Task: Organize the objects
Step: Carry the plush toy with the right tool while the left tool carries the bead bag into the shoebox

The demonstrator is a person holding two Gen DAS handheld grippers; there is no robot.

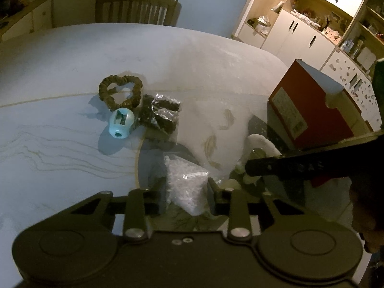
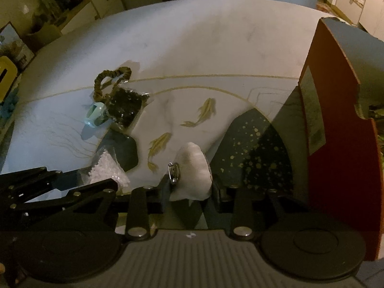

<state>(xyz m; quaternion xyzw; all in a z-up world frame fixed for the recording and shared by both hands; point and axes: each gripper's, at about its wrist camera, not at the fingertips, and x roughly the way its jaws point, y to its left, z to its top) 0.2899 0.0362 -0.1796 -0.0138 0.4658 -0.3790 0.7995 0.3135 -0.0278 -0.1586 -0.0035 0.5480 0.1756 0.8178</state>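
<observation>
My left gripper sits at the bottom of the left wrist view, shut on a clear bag of white beads just above the table. The right wrist view shows that bag between the left gripper's black fingers. My right gripper is shut on a white fabric piece with a metal safety pin on it. Further left on the table lie a brown scrunchie, a light-blue sharpener and a bag of dark pieces, all touching one another.
A red open box stands upright at the right, close beside my right gripper. The white table bears gold fish drawings and a dark speckled patch. A wooden chair stands behind the table, with cupboards beyond.
</observation>
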